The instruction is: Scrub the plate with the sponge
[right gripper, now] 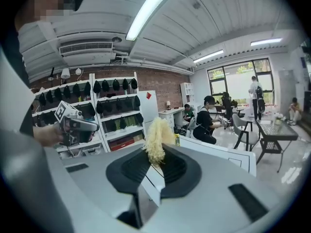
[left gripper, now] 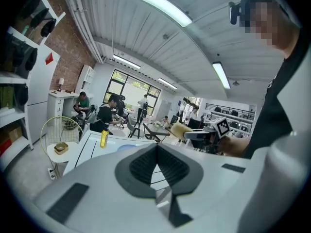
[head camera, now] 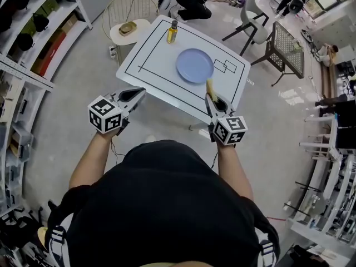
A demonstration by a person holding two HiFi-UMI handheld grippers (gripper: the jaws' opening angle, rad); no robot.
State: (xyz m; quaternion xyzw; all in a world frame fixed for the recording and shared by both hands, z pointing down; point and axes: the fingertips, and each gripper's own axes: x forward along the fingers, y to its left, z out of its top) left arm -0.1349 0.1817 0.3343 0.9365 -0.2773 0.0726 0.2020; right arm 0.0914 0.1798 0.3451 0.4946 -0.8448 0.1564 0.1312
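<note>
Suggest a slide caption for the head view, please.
Right gripper holding the sponge near the blue plate; left gripper shut and empty by the table edge.

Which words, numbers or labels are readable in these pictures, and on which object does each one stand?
No text can be read.
Bottle: label too small.
Cubes on left gripper and right gripper: square patterns only, no letters.
Red sign on cabinet: too blurred.

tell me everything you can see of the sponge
The sponge is pale yellow and looks coarse and fibrous. The jaws of the right gripper are shut on its lower end, the rest sticking out past them. In the head view it lies just beside the blue plate; whether they touch is unclear.
</note>
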